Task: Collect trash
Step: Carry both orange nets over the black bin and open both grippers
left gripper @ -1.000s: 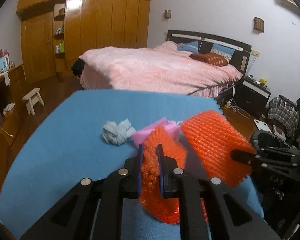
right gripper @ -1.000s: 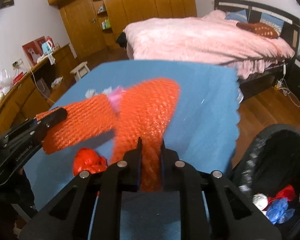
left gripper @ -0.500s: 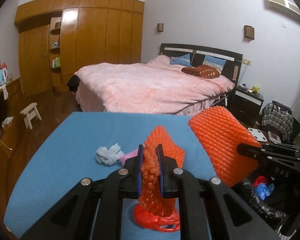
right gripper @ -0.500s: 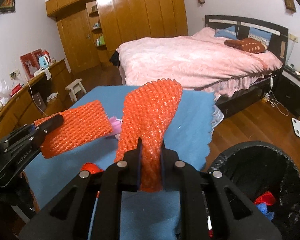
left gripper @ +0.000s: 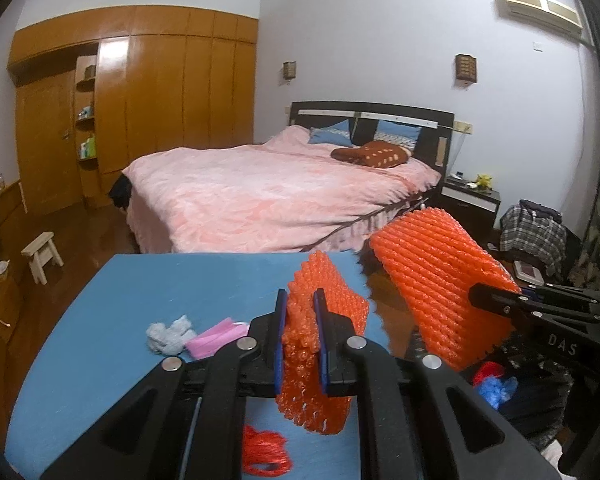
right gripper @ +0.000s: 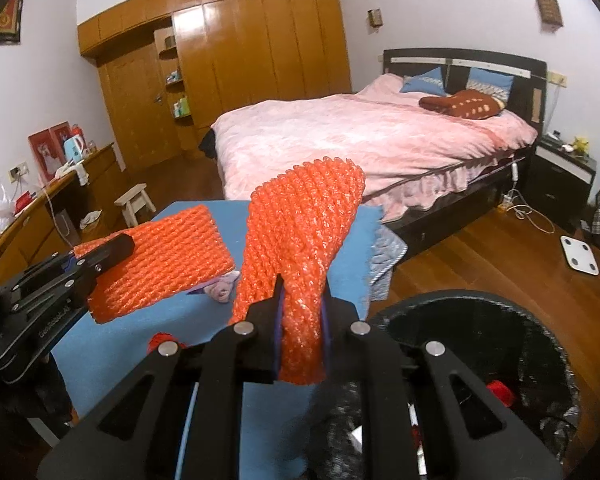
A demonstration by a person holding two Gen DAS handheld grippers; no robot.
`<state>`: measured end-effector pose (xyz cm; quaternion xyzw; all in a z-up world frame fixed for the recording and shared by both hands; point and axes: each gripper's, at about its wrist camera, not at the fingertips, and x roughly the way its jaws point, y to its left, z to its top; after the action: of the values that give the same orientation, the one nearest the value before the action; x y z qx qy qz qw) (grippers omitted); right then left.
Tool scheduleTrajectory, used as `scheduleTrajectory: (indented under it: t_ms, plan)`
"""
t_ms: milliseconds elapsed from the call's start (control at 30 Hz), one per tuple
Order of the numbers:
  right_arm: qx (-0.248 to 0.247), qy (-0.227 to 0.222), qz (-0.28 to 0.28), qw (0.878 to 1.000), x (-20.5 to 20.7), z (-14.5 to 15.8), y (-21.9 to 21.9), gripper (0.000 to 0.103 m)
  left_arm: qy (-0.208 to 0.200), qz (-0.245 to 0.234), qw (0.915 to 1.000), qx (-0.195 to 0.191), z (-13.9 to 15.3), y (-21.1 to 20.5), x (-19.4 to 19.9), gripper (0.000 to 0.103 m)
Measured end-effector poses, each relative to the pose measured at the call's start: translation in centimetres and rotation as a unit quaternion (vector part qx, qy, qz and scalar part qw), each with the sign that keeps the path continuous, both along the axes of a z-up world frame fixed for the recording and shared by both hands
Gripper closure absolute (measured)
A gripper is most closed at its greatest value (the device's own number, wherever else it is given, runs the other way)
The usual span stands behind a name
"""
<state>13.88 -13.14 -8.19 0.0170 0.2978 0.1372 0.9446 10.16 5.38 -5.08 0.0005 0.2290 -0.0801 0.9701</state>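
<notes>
Both wrist cameras sit close behind their own fingers, angled down over the blue table (left gripper: 100, 320) toward the bed (left gripper: 260, 196). Right view also takes in the black bin (right gripper: 540, 340). Shared: table's far edge, bed, wardrobe (right gripper: 240, 60).

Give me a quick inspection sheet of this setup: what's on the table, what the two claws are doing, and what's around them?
Surface: blue table, mostly bare.
Job's things: two orange foam nets, one in each gripper; black trash bin beside the table already holds red and blue scraps.
Clutter: grey crumpled tissue, pink scrap and red string bundle lie on the table.
Grippers: left gripper shut on its foam net; right gripper shut on its foam net, both lifted off the table.
Cables: white cord on the floor by the bed.
Surroundings: pink bed, wooden wardrobe, small stool.
</notes>
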Motion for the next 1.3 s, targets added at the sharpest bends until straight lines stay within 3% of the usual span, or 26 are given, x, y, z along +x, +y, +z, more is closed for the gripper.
scheduleTrajectory:
  t_ms: [200,367,767,1067,1300]
  plan:
    - [0.001,0.0,-0.024,1.0,-1.0,-0.1,-2.7,0.089,0.005,-0.025,0.9996,-0.011,-0.3,-2.2,-0.1,0.09]
    - [0.0,0.001,-0.035,0.999,-1.4,-0.5,-3.5,0.089,0.014,-0.02,0.9995,-0.022,-0.4,-0.6,0.1,0.09]
    - [0.005,0.006,-0.036,0.999,-0.7,-1.0,-3.5,0.089,0.021,0.006,0.9997,-0.004,-0.3,1.7,0.3,0.09]
    - [0.003,0.005,-0.055,0.998,-1.2,-0.9,-5.5,0.089,0.028,-0.026,0.9992,-0.008,-0.9,-1.8,0.3,0.09]
    - [-0.007,0.012,-0.089,0.996,-2.2,-1.6,-9.0,0.089,0.03,-0.072,0.9969,-0.013,-1.7,-6.9,0.5,0.09]
